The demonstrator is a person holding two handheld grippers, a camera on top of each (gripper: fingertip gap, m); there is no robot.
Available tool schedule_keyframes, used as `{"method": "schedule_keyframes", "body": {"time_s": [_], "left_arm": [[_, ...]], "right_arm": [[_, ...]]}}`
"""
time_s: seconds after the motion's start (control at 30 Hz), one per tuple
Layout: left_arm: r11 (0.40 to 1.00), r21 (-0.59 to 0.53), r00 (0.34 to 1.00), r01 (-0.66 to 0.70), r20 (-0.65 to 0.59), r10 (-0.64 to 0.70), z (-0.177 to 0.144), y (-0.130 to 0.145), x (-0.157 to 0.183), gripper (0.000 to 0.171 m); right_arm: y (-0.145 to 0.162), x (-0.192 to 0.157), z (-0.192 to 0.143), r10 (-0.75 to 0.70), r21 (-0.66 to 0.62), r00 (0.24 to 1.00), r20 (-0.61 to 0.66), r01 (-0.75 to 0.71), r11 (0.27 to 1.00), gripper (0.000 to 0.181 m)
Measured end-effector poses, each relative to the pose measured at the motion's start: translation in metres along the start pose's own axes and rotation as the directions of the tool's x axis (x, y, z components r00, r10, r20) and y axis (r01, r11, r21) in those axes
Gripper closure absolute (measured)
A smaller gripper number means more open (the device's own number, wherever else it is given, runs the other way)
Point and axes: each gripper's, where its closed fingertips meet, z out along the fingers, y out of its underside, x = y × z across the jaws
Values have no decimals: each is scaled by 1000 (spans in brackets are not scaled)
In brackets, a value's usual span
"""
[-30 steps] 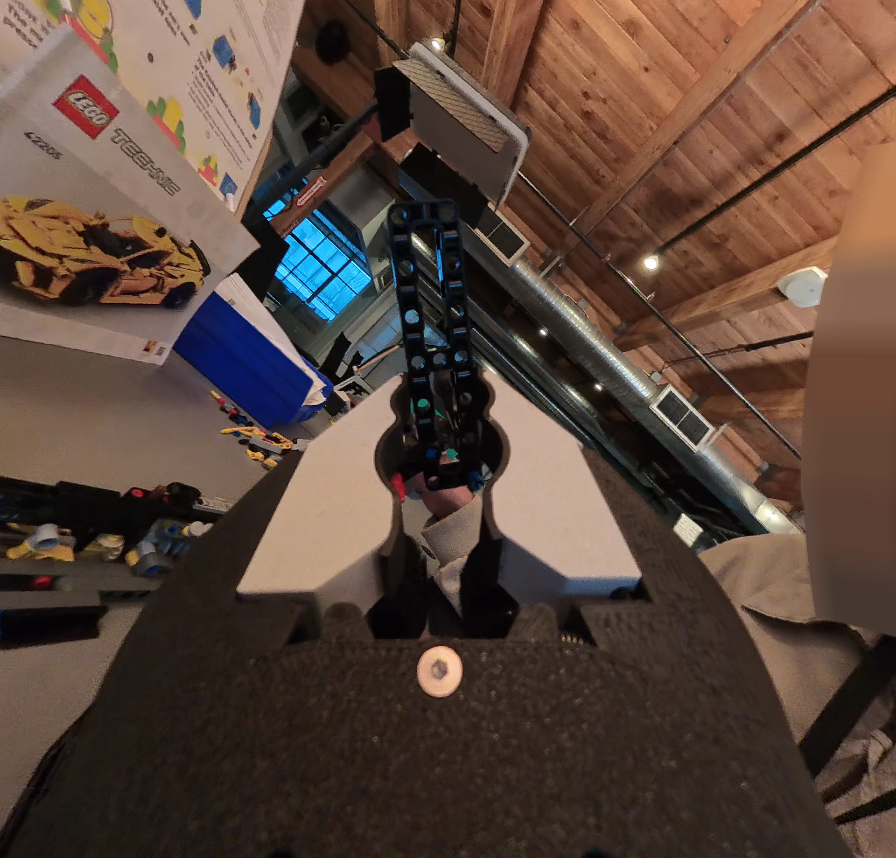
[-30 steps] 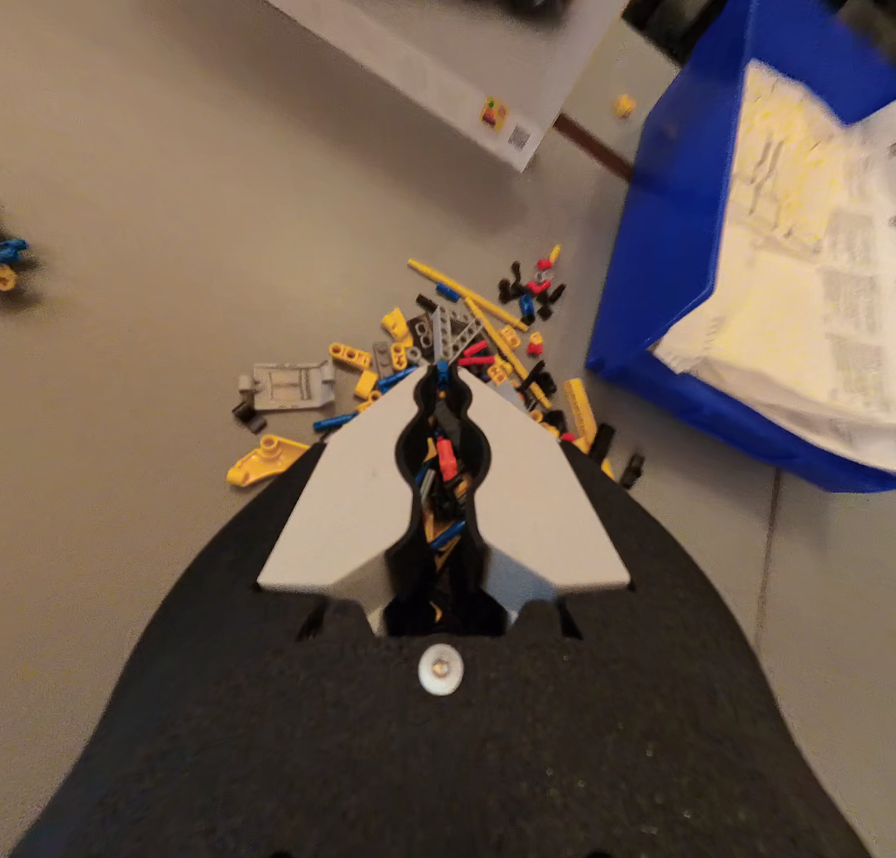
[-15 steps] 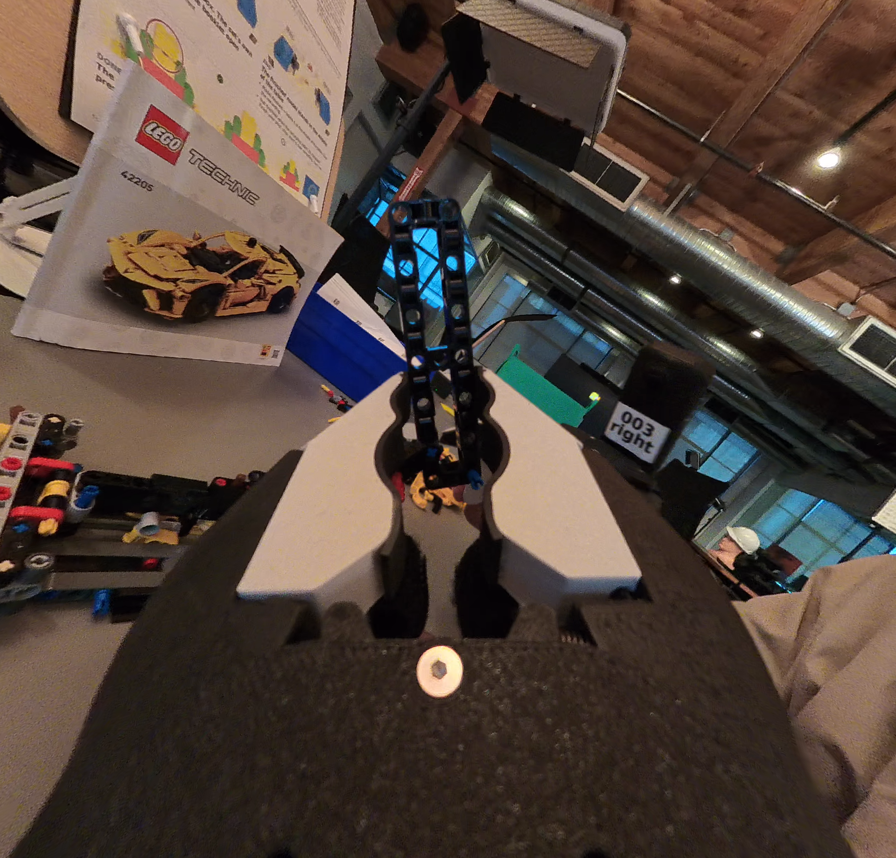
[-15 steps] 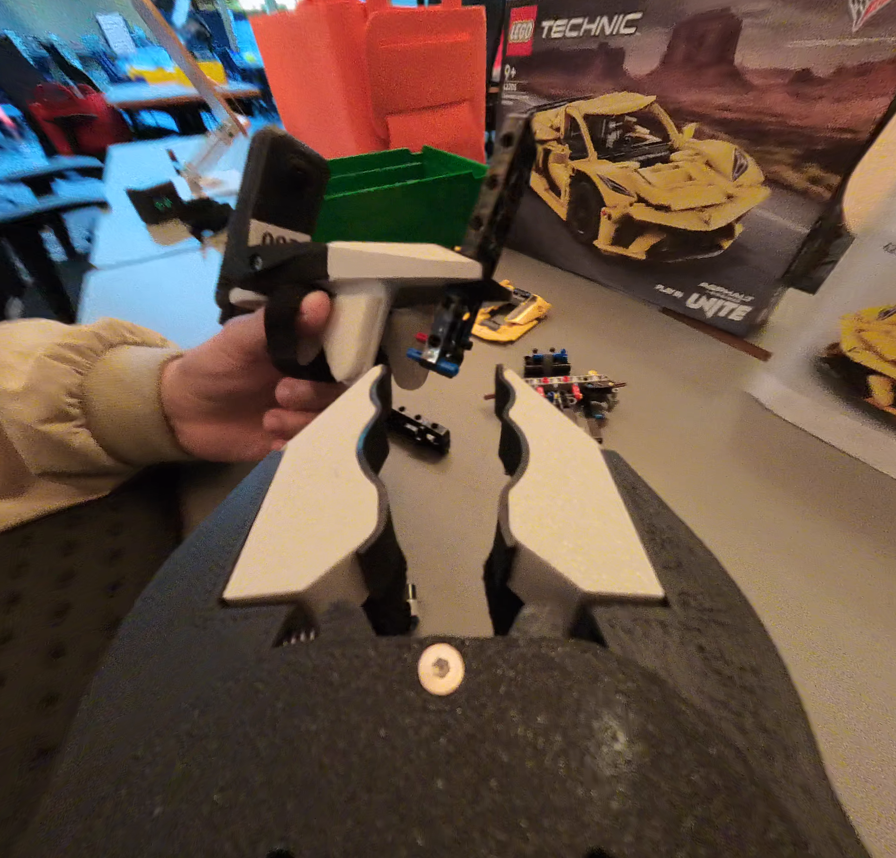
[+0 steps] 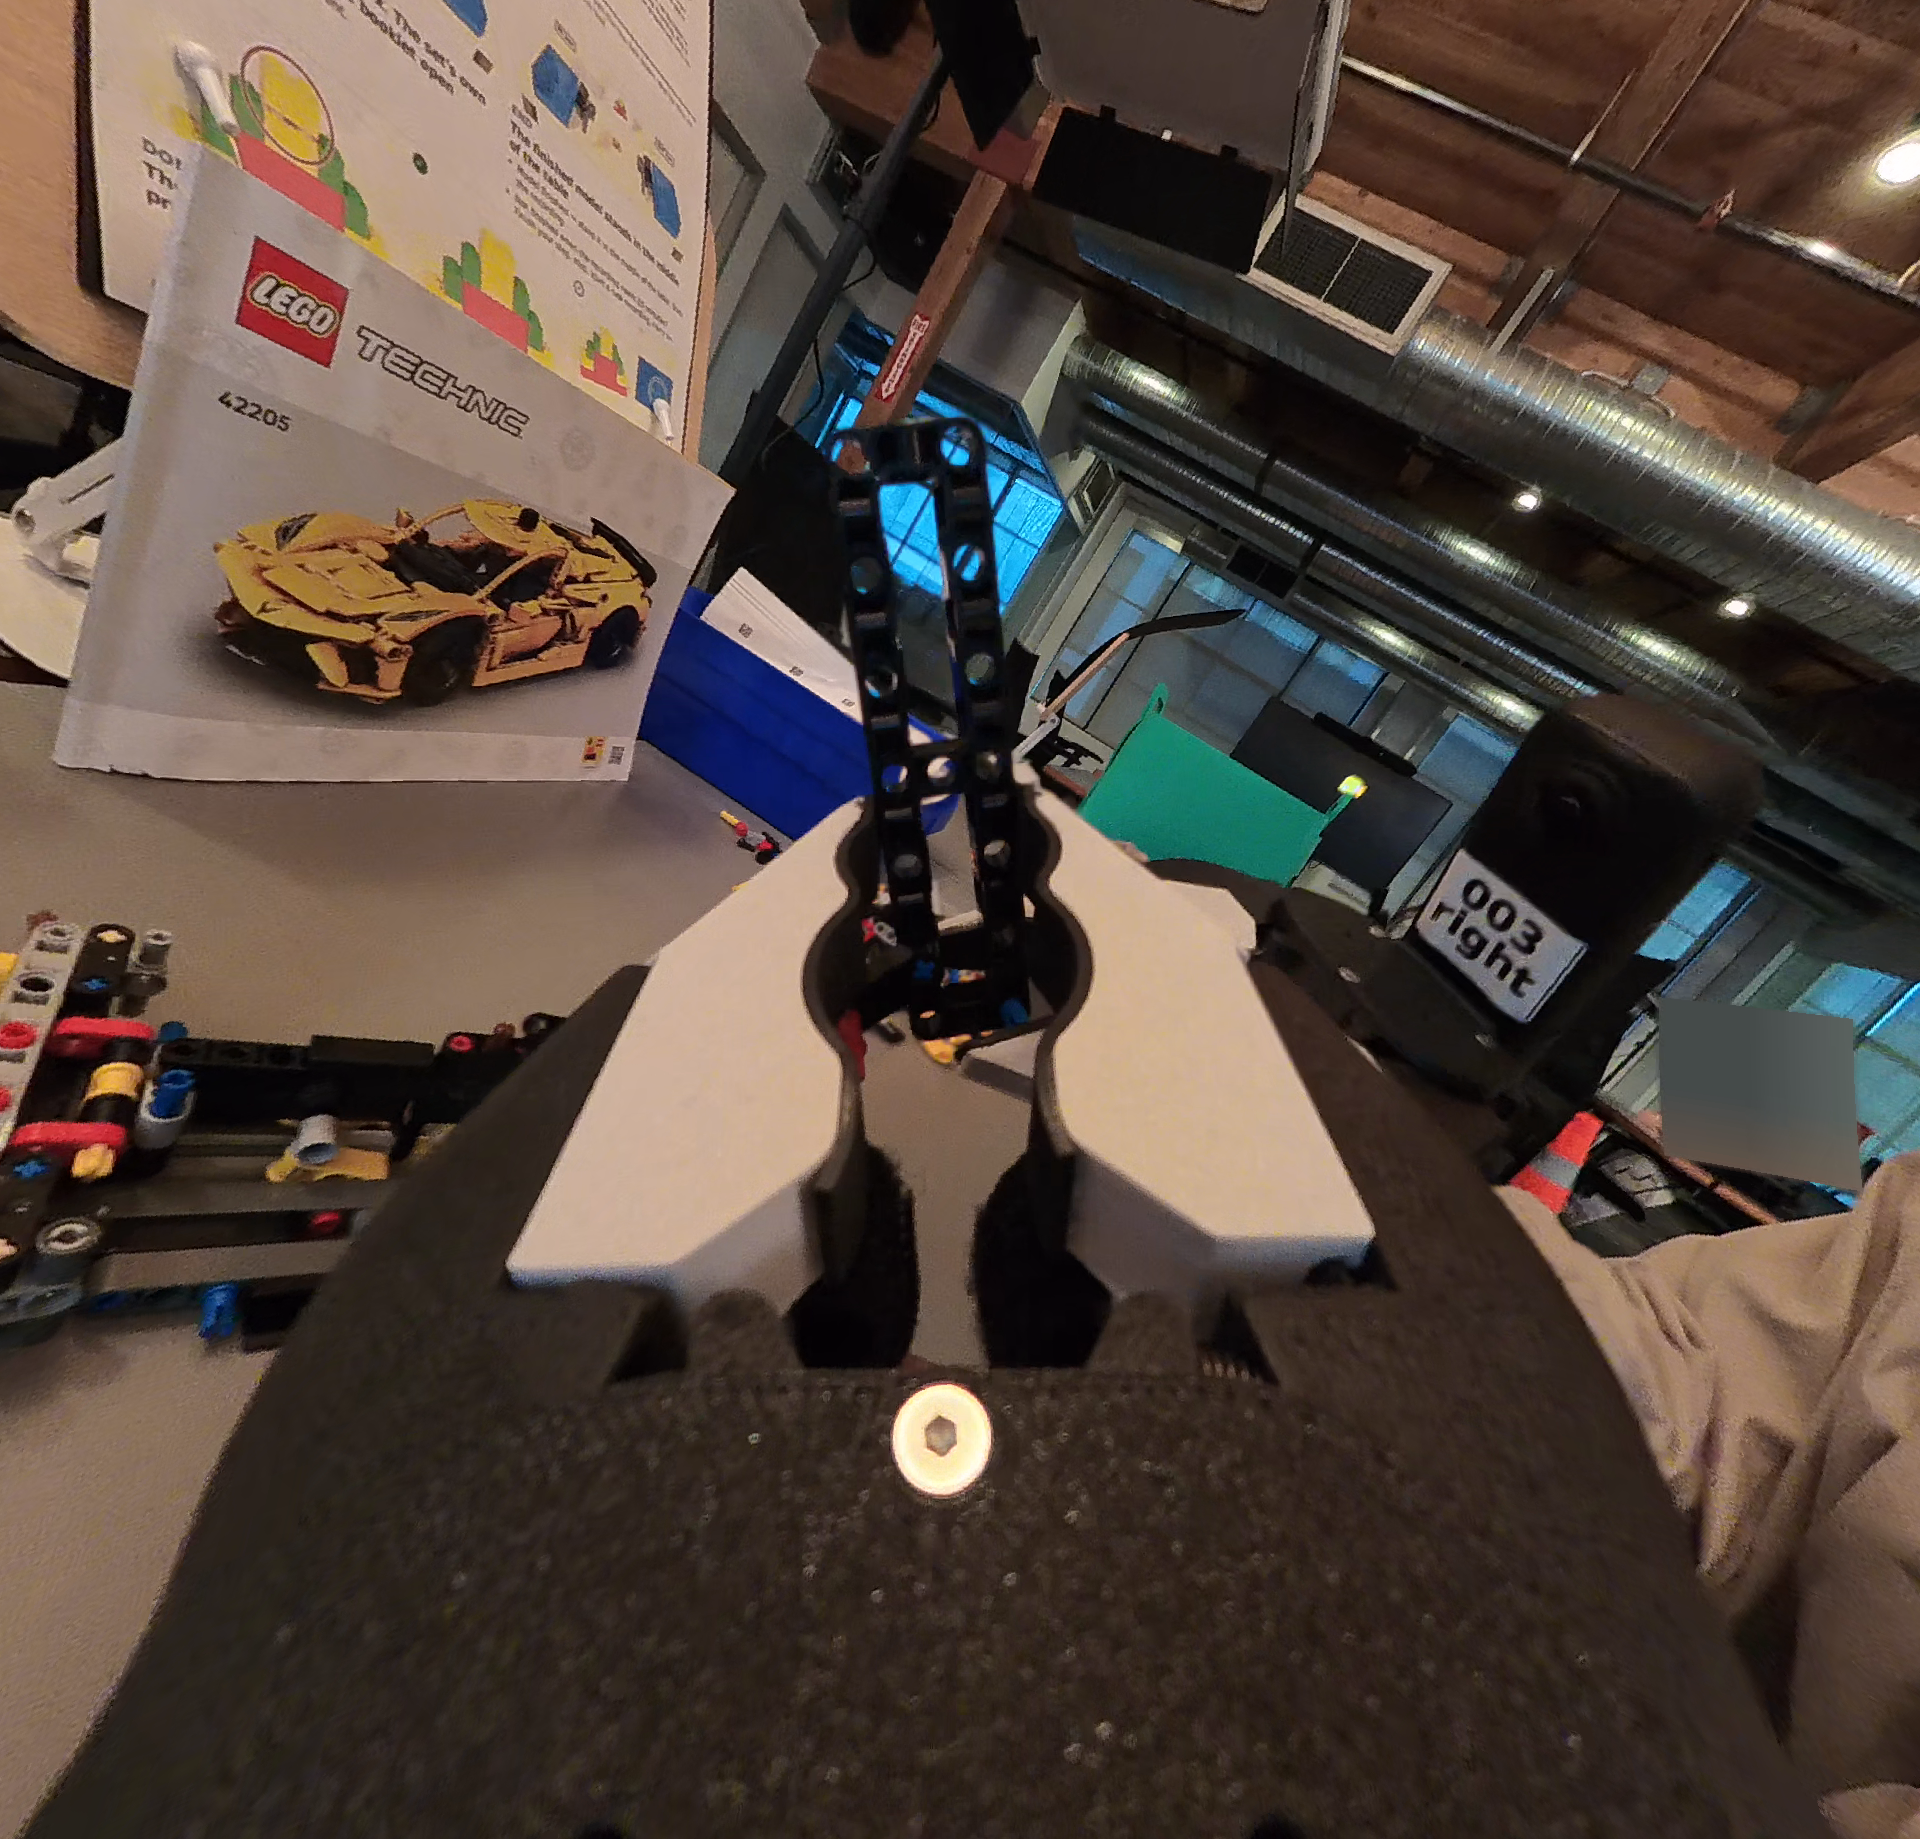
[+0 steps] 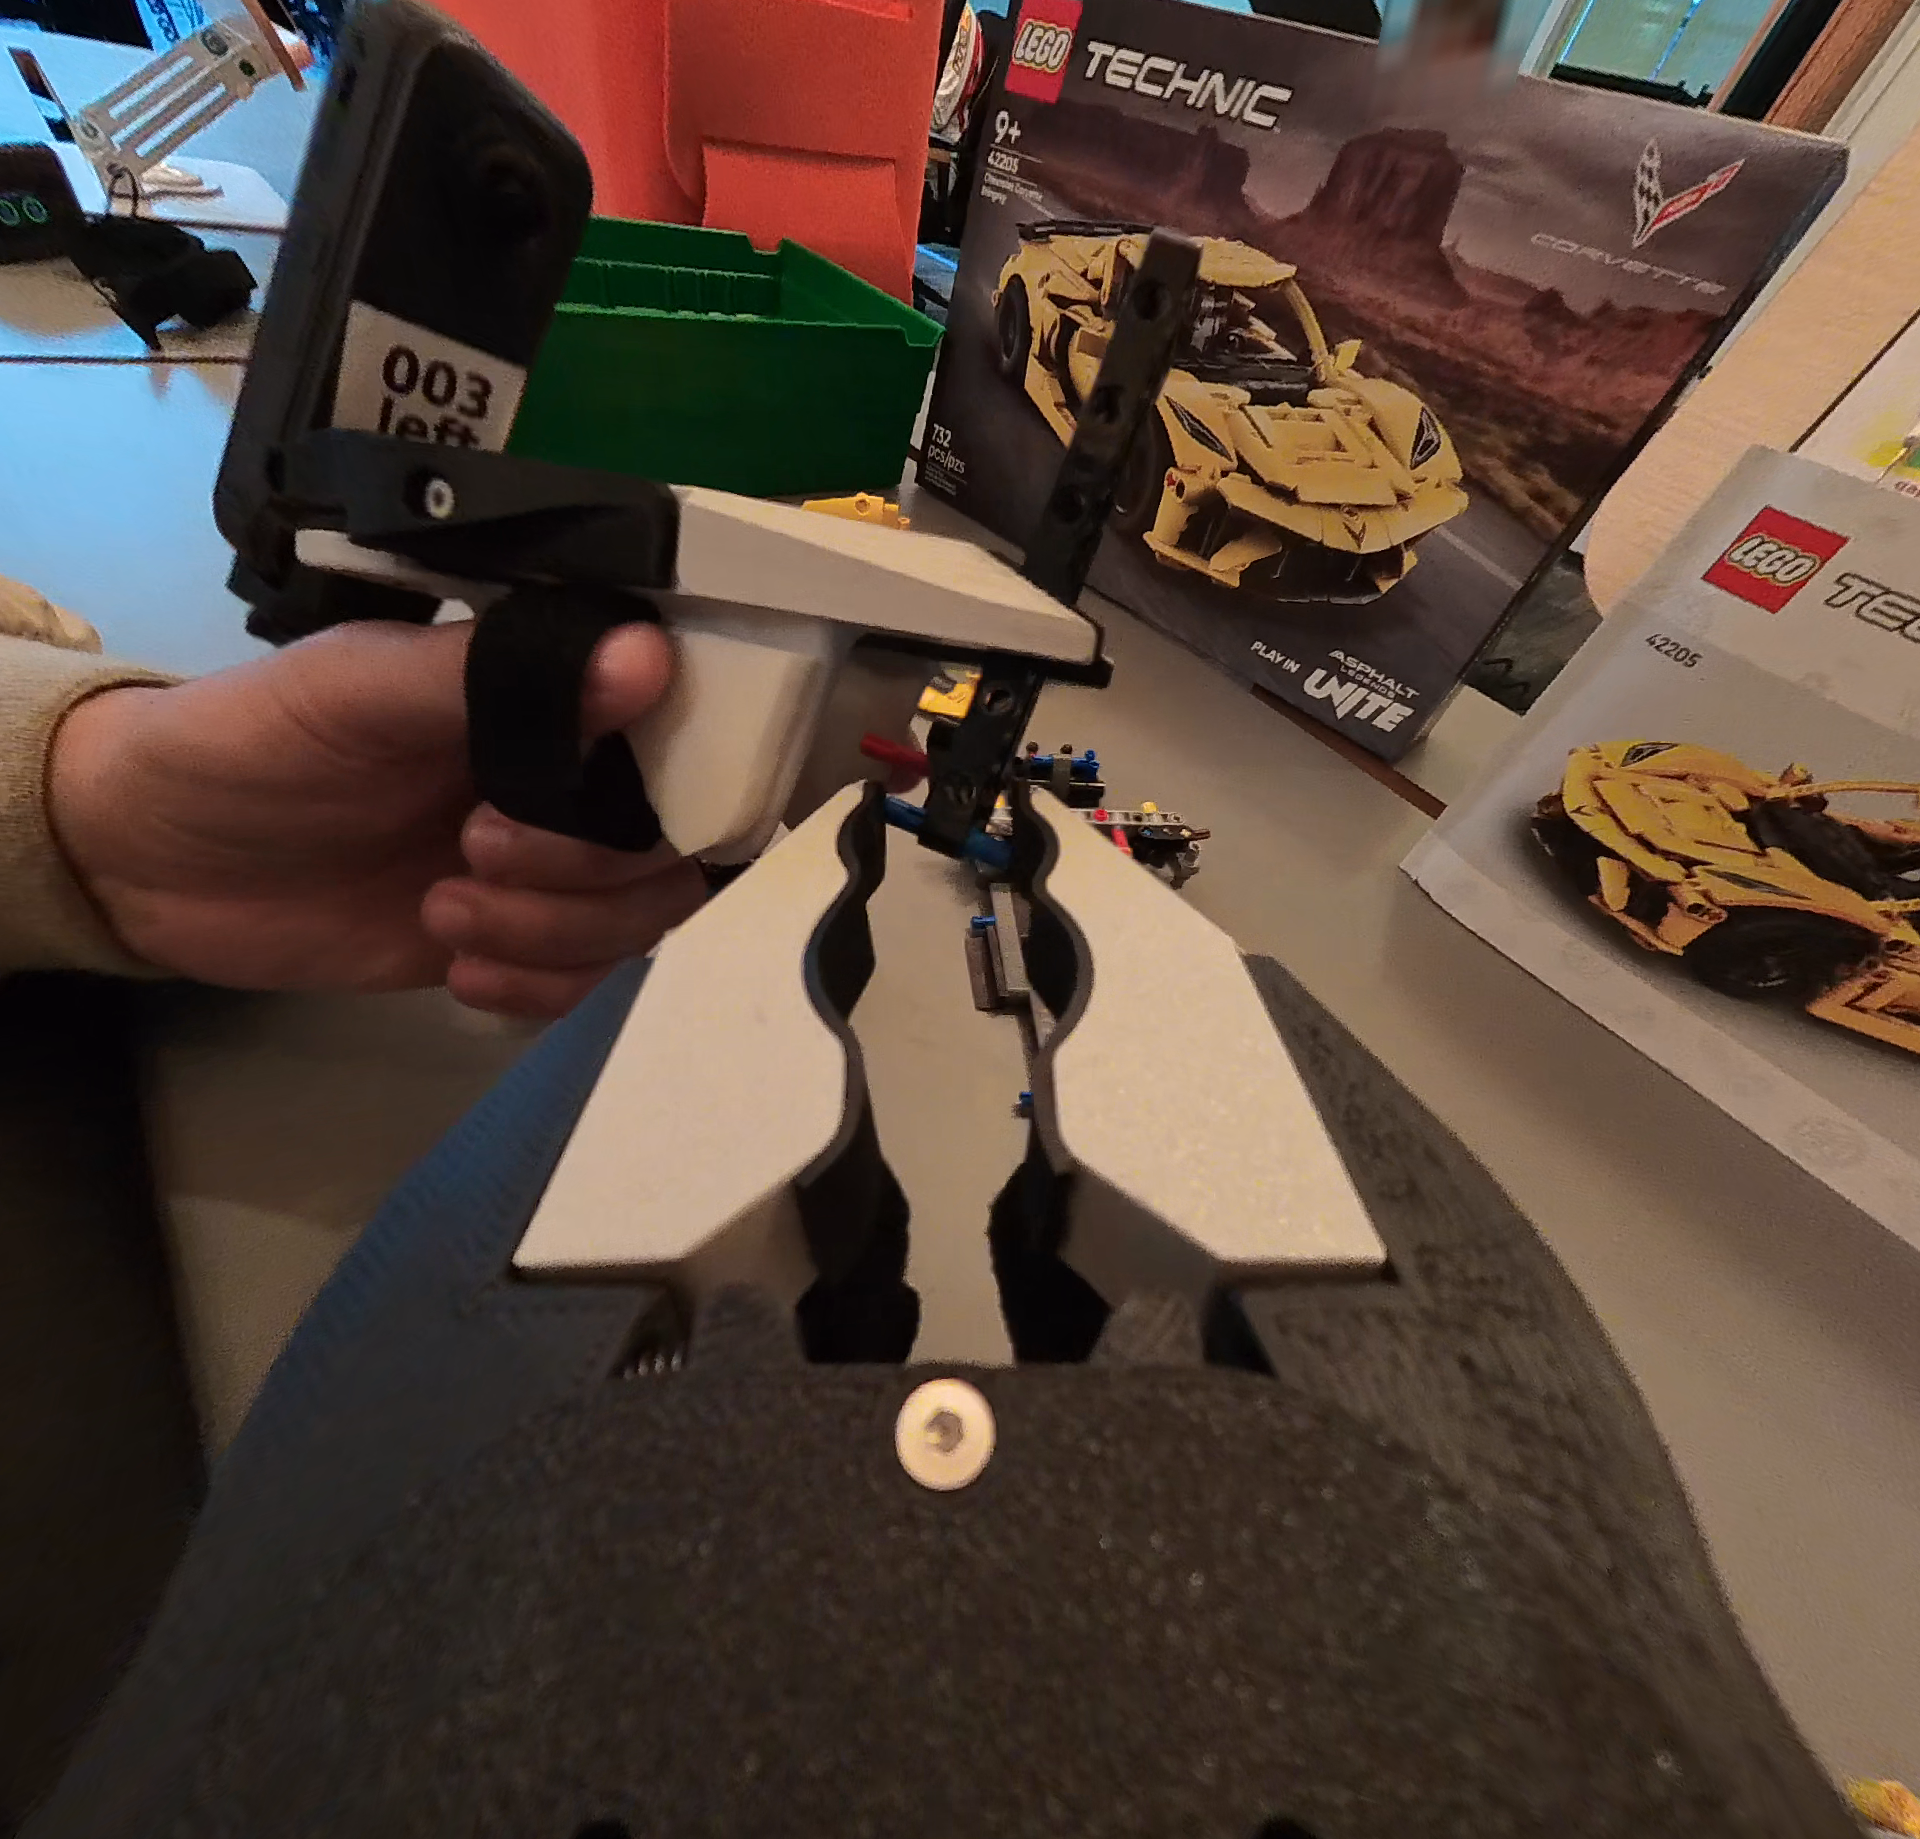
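My left gripper (image 5: pixel 940 823) is shut on a black beam frame (image 5: pixel 920 594) that stands up past its fingertips. In the right wrist view a hand (image 6: pixel 260 802) holds the left gripper (image 6: pixel 1075 636) level above the table, and the frame (image 6: pixel 1112 418) runs up and down through its tips. My right gripper (image 6: pixel 945 802) is open, with its tips on either side of the frame's lower end, where blue pins (image 6: pixel 971 844) stick out. I cannot tell if the fingers touch it. The right gripper's body (image 5: pixel 1351 968) shows close on the right in the left wrist view.
On the grey table (image 6: pixel 1351 1062) are a set box with a yellow car picture (image 6: pixel 1403 335), an instruction booklet (image 5: pixel 364 542), a green bin (image 6: pixel 717 376), a blue bin (image 5: pixel 748 719) and a partly built chassis (image 5: pixel 104 1093). An orange panel (image 6: pixel 727 75) stands behind. The grippers are tip to tip, or close to it.
My right gripper swung up from the loose parts pile, opened, and closed in on the frame's lower end. My left gripper tilted down from the ceiling toward level, still holding the frame.
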Motion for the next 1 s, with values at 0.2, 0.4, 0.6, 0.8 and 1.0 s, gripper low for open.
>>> {"method": "schedule_keyframes", "body": {"time_s": [0.2,0.4,0.6,0.8,1.0], "left_arm": [[986,-36,984,-163,67,165,1,2,3,146],[977,-51,972,-206,102,210,2,4,1,146],[967,-27,956,-254,144,255,4,2,3,146],[966,-31,956,-256,138,257,4,3,4,146],[971,-30,963,-236,125,238,4,4,6,146]], "right_arm": [[2,1,1,-83,-11,995,-47,82,997,158],[2,3,2,-192,-33,976,-102,190,981,159],[3,9,-1,-169,-37,981,-100,166,985,163],[4,11,-3,-166,-47,983,-79,163,986,165],[5,11,-5,-177,-60,981,-82,173,983,166]]}}
